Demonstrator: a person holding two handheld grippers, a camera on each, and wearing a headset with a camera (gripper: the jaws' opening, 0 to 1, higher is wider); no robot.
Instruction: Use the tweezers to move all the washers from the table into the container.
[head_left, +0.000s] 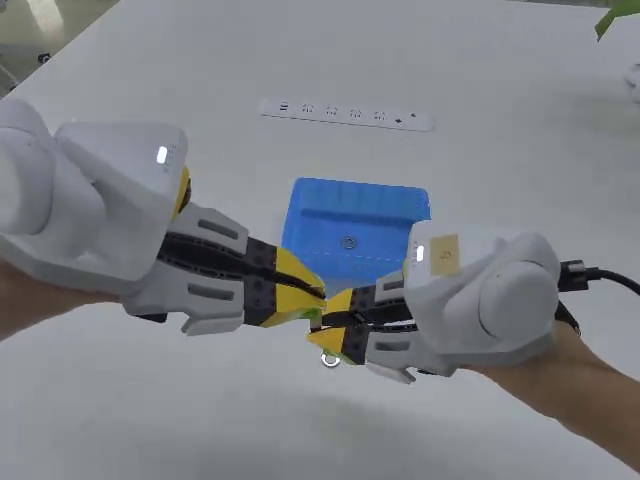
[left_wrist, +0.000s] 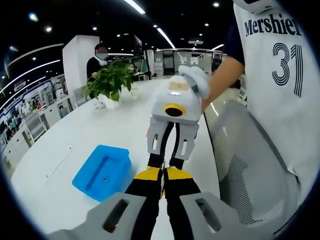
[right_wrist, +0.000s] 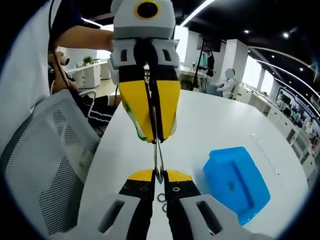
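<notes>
My two grippers meet tip to tip over the white table. Metal tweezers run from my left gripper down into my right gripper, and both sets of jaws are shut on them. In the head view the left gripper comes from the left and the right gripper from the right. Two washers lie on the table just under the right jaws; one washer peeks out below them. The blue container sits just beyond, with one washer inside.
A white power strip lies behind the container. A potted plant stands far down the table. A grey mesh chair sits at the table's near edge beside the person in a numbered jersey.
</notes>
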